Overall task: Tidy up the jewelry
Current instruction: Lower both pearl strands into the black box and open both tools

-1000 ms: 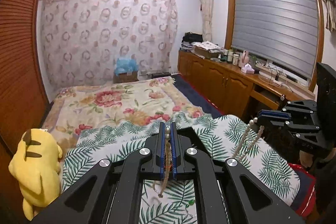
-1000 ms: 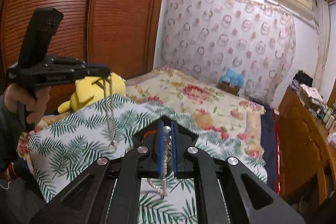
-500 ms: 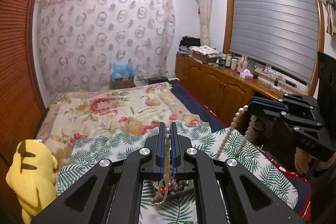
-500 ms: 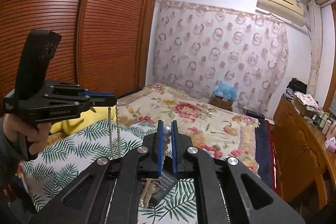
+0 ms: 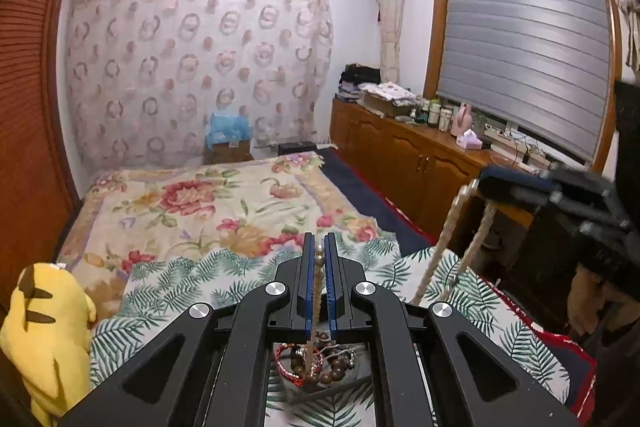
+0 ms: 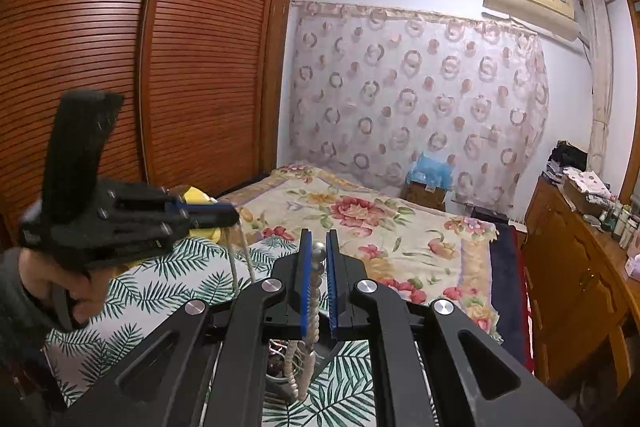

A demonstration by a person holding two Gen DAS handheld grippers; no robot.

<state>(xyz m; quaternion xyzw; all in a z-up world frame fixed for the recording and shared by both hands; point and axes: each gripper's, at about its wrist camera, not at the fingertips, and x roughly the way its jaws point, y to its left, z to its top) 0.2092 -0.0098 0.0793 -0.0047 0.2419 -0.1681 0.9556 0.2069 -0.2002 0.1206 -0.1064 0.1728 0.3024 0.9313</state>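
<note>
1. Left tool (image 5: 319, 259): fingers are pressing together on a pearl necklace (image 5: 317, 291), one bead showing at the tips; the strand is hanging straight down between them.
2. Right tool (image 6: 319, 255): fingers are likewise clamping the same pearl necklace (image 6: 314, 301), which is dropping in a loop beneath it.
3. Tray (image 5: 320, 389): sitting on the palm-leaf cloth (image 5: 192, 291) directly below both tools and already holding a red cord bracelet (image 5: 286, 373) and dark wooden beads (image 5: 334, 373).
4. Key relation: the necklace's long axis is running vertically, its lower end reaching toward the tray; both tools are standing level above it, neither clearly nearer. Lowering looks like the coming move.
5. Yellow plush toy (image 5: 44, 327): lying at the left edge of the bed.
6. Floral bedspread (image 5: 208, 203): covering the bed beyond the cloth.
</note>
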